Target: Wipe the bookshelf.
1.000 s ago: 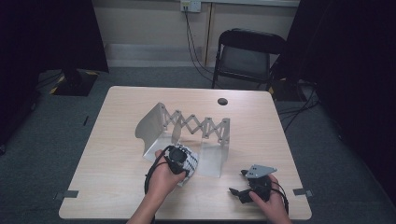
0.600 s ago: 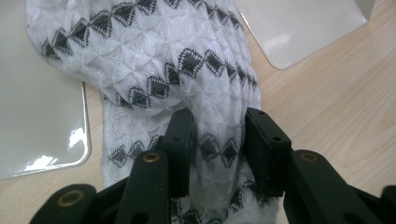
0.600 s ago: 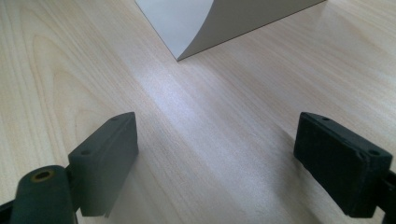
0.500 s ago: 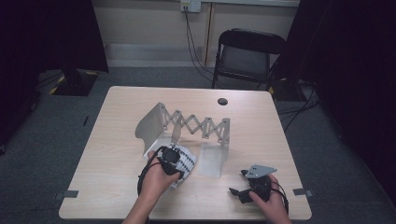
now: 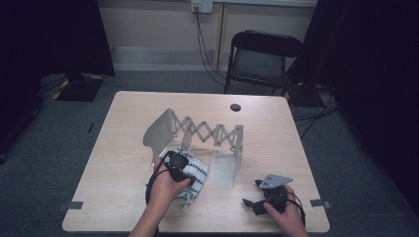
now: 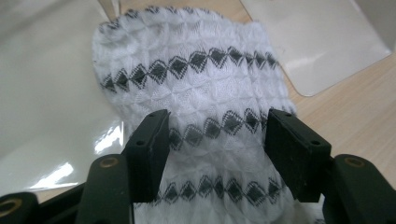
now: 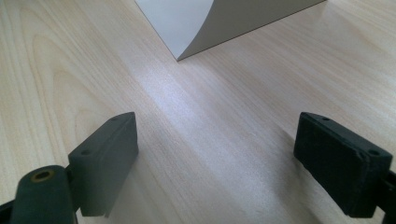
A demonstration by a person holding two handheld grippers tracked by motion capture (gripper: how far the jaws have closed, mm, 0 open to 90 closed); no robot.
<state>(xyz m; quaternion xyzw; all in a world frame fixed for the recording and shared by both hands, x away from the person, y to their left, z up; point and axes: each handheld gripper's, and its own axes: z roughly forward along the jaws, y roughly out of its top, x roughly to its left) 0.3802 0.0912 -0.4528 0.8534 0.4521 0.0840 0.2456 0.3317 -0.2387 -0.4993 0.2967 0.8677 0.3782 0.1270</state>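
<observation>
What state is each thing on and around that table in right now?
Cloth: white with black diamonds, bunched on the table, lying between the left fingers.
Left gripper: open; its fingers have just been opening, not pressing the cloth.
Right gripper: open, nothing between its fingers, low over bare wood.
Folding rack: scissor arms stretched out, standing upright.
Chair: unfolded, nobody on it, behind the table.

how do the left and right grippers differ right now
The left gripper has a white cloth with black diamond bands between its jaws, which have just been opening; the right gripper has bare table between its jaws. The left gripper sits by the folding rack; the right gripper sits near the table's front right corner. Both are open and hand-held.
</observation>
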